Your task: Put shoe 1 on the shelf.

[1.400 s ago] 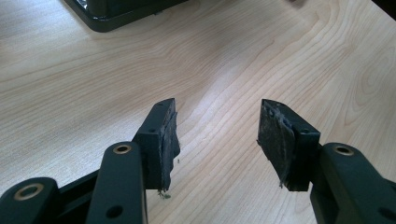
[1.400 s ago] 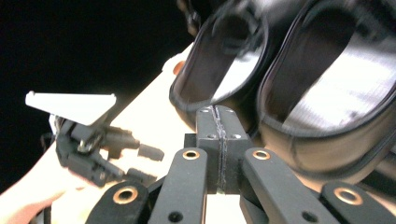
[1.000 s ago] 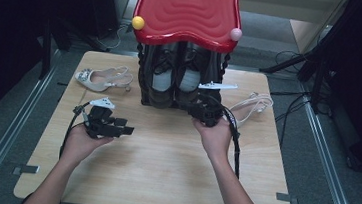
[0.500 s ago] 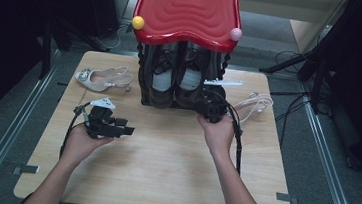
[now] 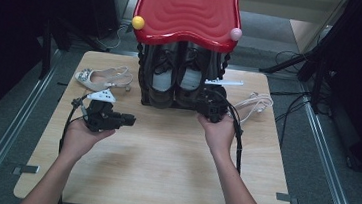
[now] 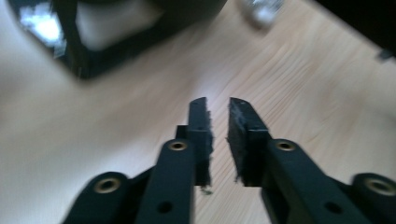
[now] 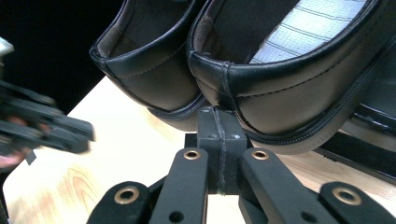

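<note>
A pair of black leather shoes (image 5: pixel 163 80) stands under the red wavy top of a rack (image 5: pixel 187 12) at the back of the wooden table (image 5: pixel 162 170). In the right gripper view their heels (image 7: pixel 289 102) face me. My right gripper (image 7: pixel 218 116) is shut with nothing between its jaws, and its tips sit just under the heel of the right-hand shoe. From above, the right gripper (image 5: pixel 206 103) sits at the rack's front right. My left gripper (image 5: pixel 129 120) hovers over the table left of the rack. Its jaws (image 6: pixel 218 107) stand a narrow gap apart and hold nothing.
A silver heeled sandal (image 5: pixel 102 78) lies at the back left of the table. A pale strappy sandal (image 5: pixel 255 103) lies right of the rack. A yellow ball (image 5: pixel 138 22) and a pink ball (image 5: pixel 236 34) cap the rack's front corners. The rack's black frame (image 6: pixel 79 65) is blurred.
My right gripper has moved forward and slightly right, up to the heel of the right black shoe. The left gripper has barely shifted.
</note>
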`<state>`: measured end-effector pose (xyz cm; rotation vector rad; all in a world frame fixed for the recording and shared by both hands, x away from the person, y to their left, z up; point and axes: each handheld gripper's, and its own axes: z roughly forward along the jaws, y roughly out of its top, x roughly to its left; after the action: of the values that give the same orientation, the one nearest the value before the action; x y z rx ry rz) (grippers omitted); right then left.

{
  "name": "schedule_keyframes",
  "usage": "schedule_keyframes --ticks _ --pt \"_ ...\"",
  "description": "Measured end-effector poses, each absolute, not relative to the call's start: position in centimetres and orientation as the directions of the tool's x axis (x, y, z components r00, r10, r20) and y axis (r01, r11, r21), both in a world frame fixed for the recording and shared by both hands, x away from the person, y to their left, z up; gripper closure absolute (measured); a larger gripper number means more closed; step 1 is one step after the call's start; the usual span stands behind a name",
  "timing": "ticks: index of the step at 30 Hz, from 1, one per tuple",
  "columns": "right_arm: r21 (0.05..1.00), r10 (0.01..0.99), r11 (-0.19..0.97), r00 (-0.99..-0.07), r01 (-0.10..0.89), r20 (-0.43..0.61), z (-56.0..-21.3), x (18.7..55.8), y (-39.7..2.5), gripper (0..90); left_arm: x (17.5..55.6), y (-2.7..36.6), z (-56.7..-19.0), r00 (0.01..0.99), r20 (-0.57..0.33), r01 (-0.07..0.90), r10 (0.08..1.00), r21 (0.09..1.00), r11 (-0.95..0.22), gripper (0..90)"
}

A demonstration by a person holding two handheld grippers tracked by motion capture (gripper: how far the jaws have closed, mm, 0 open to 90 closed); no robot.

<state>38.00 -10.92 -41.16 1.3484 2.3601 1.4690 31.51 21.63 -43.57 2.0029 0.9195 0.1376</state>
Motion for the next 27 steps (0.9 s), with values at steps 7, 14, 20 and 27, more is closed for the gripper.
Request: schedule_keyframes --ticks 7,14,20,27 --pt "0.751 0.686 0.161 -0.619 0.64 0.381 -41.0 38.1 -11.3 90.0 34.3 20.5 -36.9 0.754 -0.254 0.522 0.605 0.792 -0.317 87.3" --pt "0.753 0.68 0.163 -0.625 0.637 0.382 -41.1 38.1 -11.4 90.0 37.8 18.4 -29.2 0.787 -0.201 0.461 0.583 0.819 -0.34 89.4" --pt "0.752 0.681 0.165 -0.626 0.638 0.381 -41.1 38.1 -11.4 90.0 39.7 16.2 -25.1 0.803 -0.138 0.4 0.58 0.846 -0.353 89.5" --pt "0.751 0.678 0.162 -0.626 0.64 0.387 -41.1 38.2 -11.4 90.0 43.4 12.8 -22.2 0.793 -0.065 0.371 0.606 0.841 -0.395 88.2"
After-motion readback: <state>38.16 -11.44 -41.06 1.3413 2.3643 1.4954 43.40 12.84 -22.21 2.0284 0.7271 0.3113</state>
